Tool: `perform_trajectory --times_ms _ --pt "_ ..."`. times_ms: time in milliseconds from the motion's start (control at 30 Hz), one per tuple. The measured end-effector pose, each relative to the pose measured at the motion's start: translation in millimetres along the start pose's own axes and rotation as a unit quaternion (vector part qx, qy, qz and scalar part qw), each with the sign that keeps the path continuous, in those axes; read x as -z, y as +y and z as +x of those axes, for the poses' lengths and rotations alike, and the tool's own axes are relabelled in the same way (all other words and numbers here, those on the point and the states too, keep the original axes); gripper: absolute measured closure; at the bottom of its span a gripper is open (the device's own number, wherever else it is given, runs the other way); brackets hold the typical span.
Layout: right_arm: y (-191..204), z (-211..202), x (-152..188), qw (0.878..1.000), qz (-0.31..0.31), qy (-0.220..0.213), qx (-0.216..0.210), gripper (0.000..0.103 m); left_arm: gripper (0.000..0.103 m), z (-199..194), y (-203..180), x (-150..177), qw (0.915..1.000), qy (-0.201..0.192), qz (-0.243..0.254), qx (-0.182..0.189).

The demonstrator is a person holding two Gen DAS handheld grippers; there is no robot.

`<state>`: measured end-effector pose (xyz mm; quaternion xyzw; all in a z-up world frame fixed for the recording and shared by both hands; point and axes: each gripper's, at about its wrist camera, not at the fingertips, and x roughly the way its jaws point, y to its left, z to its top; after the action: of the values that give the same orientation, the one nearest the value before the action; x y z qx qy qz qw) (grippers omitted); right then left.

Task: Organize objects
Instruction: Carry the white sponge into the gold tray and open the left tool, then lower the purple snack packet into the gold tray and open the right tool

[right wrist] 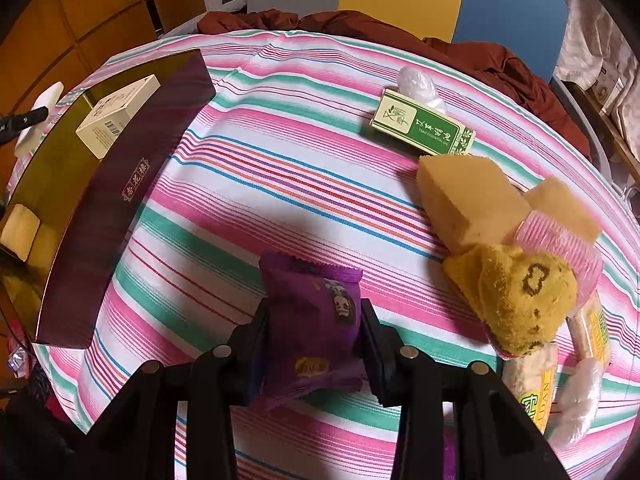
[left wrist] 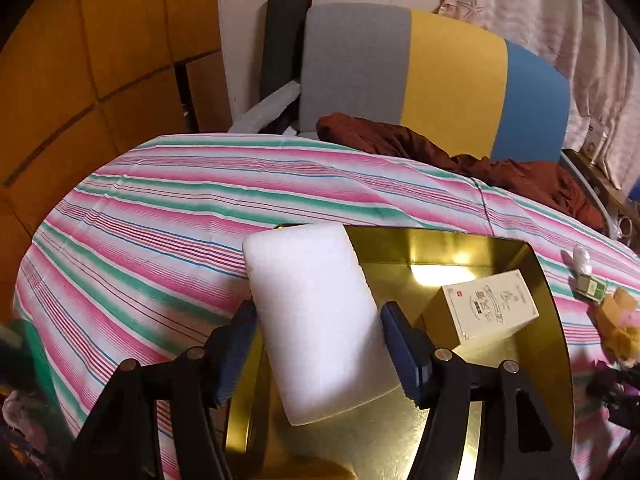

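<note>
Left wrist: white foam block (left wrist: 316, 320) between parted fingers (left wrist: 244, 336); right fingers (right wrist: 370, 340) tight on purple packet (right wrist: 316, 316).

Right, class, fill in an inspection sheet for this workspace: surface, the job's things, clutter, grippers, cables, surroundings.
Surface: pink, green and white striped cloth covers the table.
Job's things: gold-lined purple box holds a cream carton; white foam block; purple snack packet; green carton; yellow sponges.
Clutter: rust-brown cloth at the far edge.
Grippers: left gripper open around the foam block above the box; right gripper shut on the snack packet.
Cables: nothing seen.
Surroundings: grey, yellow and blue chair back; curtain.
</note>
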<state>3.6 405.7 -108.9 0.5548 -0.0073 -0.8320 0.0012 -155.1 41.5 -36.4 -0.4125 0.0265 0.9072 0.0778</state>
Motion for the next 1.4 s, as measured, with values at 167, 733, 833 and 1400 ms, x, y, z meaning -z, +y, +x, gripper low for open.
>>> perform_trajectory --times_ms 167,733,833,1400 --pt "1 0 0 1.000 -0.001 0.000 0.003 0.062 0.030 -4 -3 4 1.0000 -0.003 -0.005 0.002" --pt "6 2 -2 1.000 0.001 -0.001 0.022 0.062 0.016 -60 -27 16 0.9977 -0.052 0.010 0.043" --pt "10 -5 -5 1.000 0.014 -0.007 0.022 0.062 0.015 -71 -32 21 0.9968 -0.060 0.015 0.050" --pt "145 -41 -78 0.988 0.016 -0.095 -0.122 0.058 0.008 -87 5 51 0.9967 -0.049 -0.030 0.056"
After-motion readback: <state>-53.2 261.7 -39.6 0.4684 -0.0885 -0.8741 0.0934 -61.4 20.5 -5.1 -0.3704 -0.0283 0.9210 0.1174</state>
